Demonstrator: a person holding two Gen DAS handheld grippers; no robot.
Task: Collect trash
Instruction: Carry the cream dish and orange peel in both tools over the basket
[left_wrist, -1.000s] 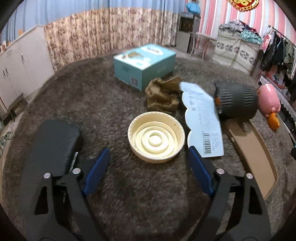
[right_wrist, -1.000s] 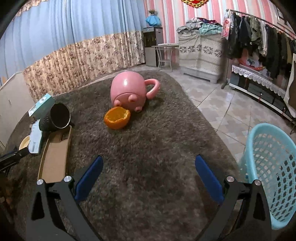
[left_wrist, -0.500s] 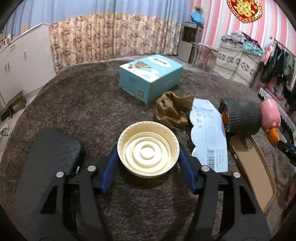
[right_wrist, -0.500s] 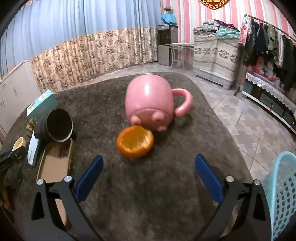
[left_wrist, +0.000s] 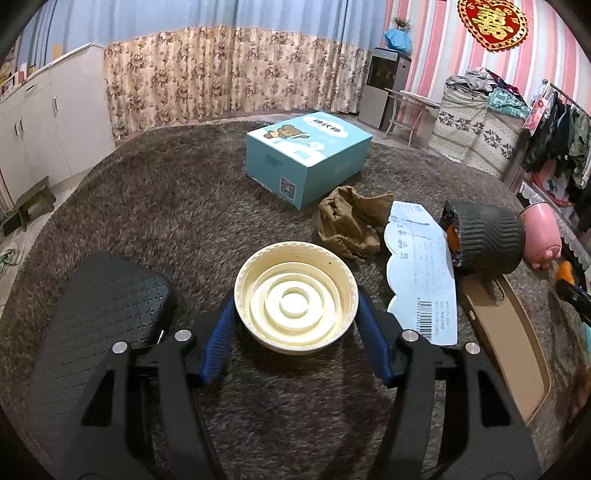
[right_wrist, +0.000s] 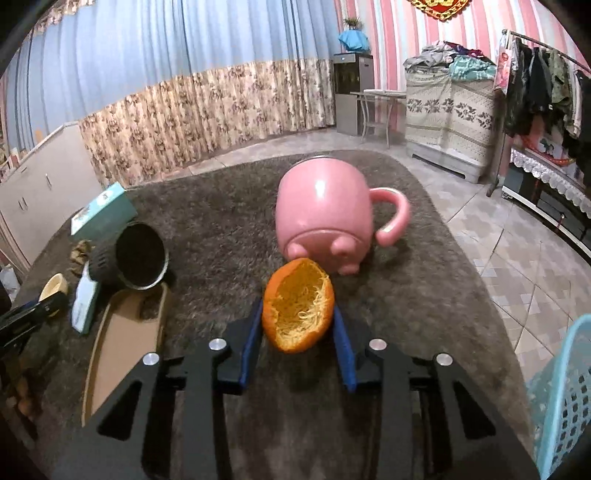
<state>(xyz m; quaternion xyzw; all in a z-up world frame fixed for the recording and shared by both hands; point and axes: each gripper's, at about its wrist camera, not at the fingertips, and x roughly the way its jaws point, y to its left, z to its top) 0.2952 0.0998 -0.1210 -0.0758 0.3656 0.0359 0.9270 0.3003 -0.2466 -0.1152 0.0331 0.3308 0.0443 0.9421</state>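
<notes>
Left gripper (left_wrist: 295, 328): we have its blue pads against both sides of the cream lid (left_wrist: 296, 295), low centre of the left view; the jaws look closed on it, the lid lying on the brown rug (left_wrist: 155, 206) with its ridged hollow up.
Right gripper (right_wrist: 297, 328): we clamp the orange peel (right_wrist: 298, 305) at centre frame of the right view, jaws drawn in on its two sides, hollow side facing us.
Doing it well: we judge a straight lift suits both. The lid's rim is shallow, so we keep the squeeze level; the peel is soft, so we press lightly or it may fold.
Destination: the pale blue basket (right_wrist: 561, 391) shows at the lower right edge of the right view, off the rug, probably where the trash goes.
In the way: the pink mug (right_wrist: 325, 218) lies on its side just behind the peel, touching or nearly so; we cannot tell which.
Around the lid: a crumpled brown bag (left_wrist: 351, 221) and a paper label (left_wrist: 421, 273) up and to the right, a dark ribbed cup (left_wrist: 487, 240) on its side beyond, a teal box (left_wrist: 306, 162) above, a black pad (left_wrist: 107, 317) at left.
Also near: a cardboard tray (right_wrist: 122, 339) at left of the right view.
</notes>
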